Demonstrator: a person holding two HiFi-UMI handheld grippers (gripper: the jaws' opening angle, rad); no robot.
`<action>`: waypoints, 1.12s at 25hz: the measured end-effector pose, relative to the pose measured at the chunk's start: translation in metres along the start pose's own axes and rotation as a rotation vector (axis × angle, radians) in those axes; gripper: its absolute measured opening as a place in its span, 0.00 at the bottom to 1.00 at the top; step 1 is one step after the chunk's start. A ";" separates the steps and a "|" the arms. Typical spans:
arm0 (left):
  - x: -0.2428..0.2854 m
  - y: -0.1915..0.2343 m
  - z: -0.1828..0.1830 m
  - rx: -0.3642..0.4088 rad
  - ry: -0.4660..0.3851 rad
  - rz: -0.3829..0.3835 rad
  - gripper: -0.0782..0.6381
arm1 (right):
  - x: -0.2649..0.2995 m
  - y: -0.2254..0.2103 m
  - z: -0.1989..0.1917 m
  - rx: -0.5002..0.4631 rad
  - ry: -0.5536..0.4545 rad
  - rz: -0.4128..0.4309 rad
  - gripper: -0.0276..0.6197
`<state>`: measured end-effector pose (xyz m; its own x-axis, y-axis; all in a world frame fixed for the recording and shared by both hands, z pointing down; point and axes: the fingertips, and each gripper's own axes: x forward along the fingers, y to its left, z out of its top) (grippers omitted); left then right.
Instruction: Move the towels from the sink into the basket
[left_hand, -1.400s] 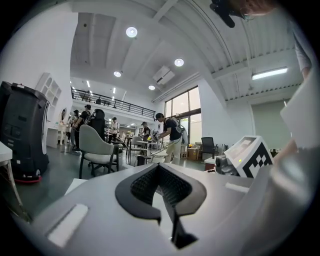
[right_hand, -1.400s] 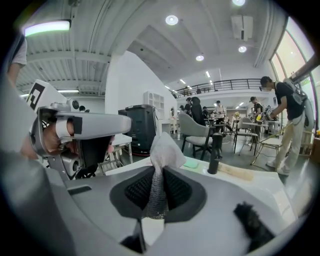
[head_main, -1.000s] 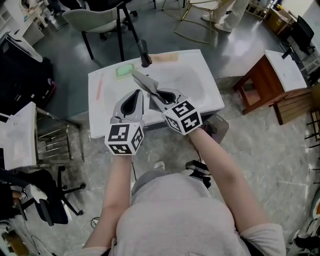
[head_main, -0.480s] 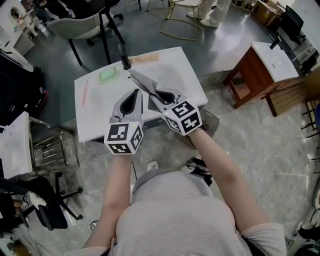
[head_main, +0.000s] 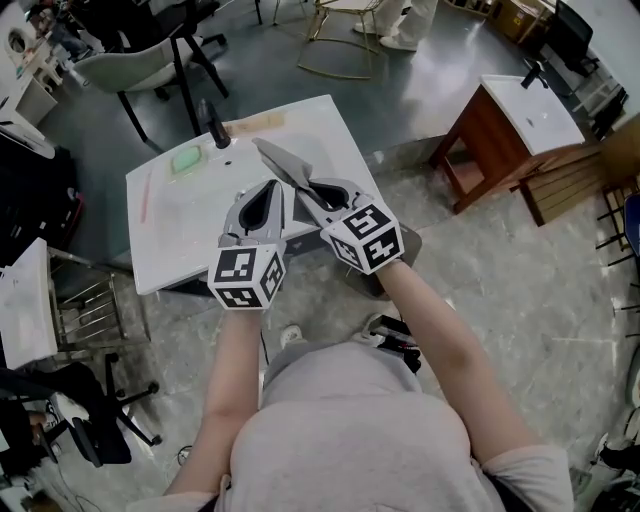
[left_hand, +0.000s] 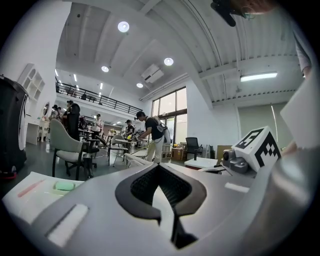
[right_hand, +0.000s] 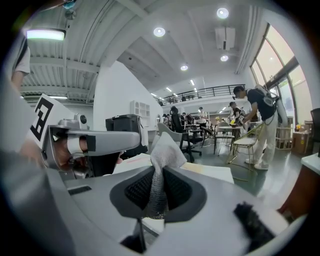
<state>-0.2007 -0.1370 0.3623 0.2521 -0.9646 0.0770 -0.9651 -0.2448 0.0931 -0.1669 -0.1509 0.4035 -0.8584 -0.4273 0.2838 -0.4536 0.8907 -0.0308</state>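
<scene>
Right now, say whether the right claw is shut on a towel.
Shut on the towel: the right claw pinches the grey cloth between its jaws; it flares beyond them.

Marbled grey floor tiles (head_main: 540, 330) spread across the lower right. A brown wooden cabinet with white top (head_main: 495, 140) stands upper right, a pale padded chair (head_main: 130, 68) upper left. Round ceiling lights (left_hand: 123, 26) glow overhead.

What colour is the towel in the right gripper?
Grey; the towel shows best in the right gripper view.
</scene>
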 end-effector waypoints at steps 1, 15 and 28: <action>0.005 -0.006 -0.001 -0.002 0.002 -0.005 0.12 | -0.005 -0.005 -0.002 0.005 0.000 -0.006 0.13; 0.057 -0.080 -0.016 0.000 0.029 -0.085 0.12 | -0.072 -0.080 -0.036 0.112 -0.012 -0.103 0.13; 0.091 -0.146 -0.057 -0.022 0.093 -0.154 0.12 | -0.122 -0.125 -0.091 0.172 0.048 -0.167 0.13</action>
<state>-0.0329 -0.1836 0.4127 0.4035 -0.9024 0.1514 -0.9129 -0.3859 0.1330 0.0160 -0.1964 0.4602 -0.7575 -0.5552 0.3433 -0.6261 0.7669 -0.1412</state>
